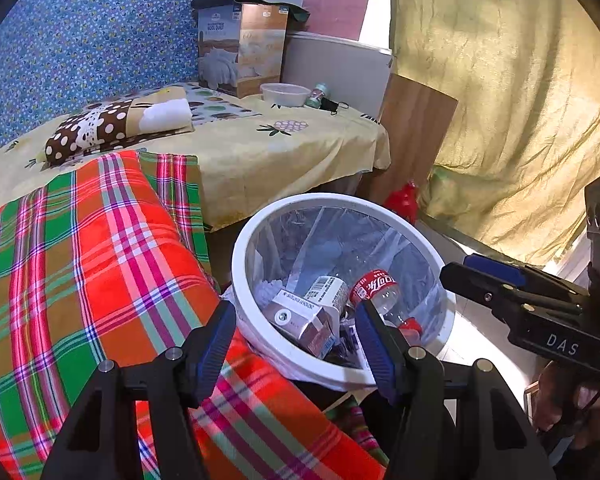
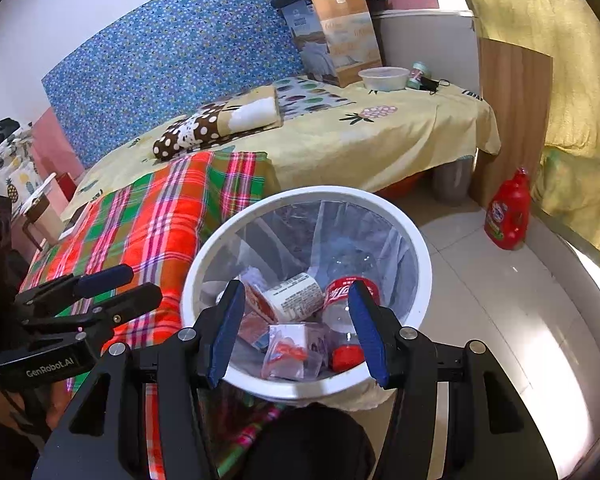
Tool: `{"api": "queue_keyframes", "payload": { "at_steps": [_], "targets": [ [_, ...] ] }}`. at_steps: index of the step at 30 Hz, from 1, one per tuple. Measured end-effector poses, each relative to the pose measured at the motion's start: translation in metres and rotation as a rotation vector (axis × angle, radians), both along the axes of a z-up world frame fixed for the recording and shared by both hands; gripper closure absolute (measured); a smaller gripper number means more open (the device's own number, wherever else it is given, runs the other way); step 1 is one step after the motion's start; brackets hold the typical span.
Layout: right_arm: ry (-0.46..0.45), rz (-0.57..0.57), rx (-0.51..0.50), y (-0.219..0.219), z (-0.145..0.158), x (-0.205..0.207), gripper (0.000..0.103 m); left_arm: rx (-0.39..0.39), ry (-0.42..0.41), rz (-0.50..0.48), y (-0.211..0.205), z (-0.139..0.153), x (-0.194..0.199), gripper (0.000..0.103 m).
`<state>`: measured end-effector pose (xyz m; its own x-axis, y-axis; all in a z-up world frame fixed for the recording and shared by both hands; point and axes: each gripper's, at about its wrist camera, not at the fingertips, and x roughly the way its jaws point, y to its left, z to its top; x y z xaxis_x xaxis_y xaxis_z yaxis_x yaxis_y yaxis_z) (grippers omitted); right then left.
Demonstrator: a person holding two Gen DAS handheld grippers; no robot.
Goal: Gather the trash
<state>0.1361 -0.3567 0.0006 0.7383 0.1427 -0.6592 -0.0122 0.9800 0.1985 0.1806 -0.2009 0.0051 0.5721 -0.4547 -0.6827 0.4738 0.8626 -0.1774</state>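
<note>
A white trash bin (image 1: pixel 240 280) (image 2: pixel 420 240) with a clear liner stands on the floor beside the bed. Inside lie a cola bottle (image 1: pixel 374 286) (image 2: pixel 340 292) with a red cap, a paper cup (image 1: pixel 326 290) (image 2: pixel 296 294), a small carton (image 1: pixel 300 324) and a clear wrapper (image 2: pixel 290 350). My left gripper (image 1: pixel 296 336) is open and empty over the bin's near rim. My right gripper (image 2: pixel 296 332) is open and empty above the bin. Each gripper shows in the other's view: the right one (image 1: pixel 496 280), the left one (image 2: pixel 112 288).
A plaid blanket (image 1: pixel 80 260) (image 2: pixel 152 220) covers the bed's near end, left of the bin. On the yellow sheet sit a folded pillow (image 1: pixel 120 124), a quilt box (image 1: pixel 240 48), a plastic bowl (image 1: pixel 285 94) (image 2: pixel 384 78), a small jar (image 2: pixel 416 74) and a black mask (image 2: pixel 434 82). A red detergent bottle (image 2: pixel 508 212) stands on the tiled floor.
</note>
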Motion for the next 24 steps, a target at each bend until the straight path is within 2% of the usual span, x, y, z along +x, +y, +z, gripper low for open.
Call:
{"api": "queue_keyframes", "payload": {
  "at_steps": [13,24],
  "targets": [
    [-0.022,0.038,0.005,0.031,-0.001,-0.032,0.047,0.019,-0.038,0.049,0.023,0.006,-0.043,0.041],
    [-0.055,0.033,-0.057,0.053,0.004,-0.065,0.048,0.032,-0.080,0.116,0.054,0.014,-0.091,0.041]
  ]
}}
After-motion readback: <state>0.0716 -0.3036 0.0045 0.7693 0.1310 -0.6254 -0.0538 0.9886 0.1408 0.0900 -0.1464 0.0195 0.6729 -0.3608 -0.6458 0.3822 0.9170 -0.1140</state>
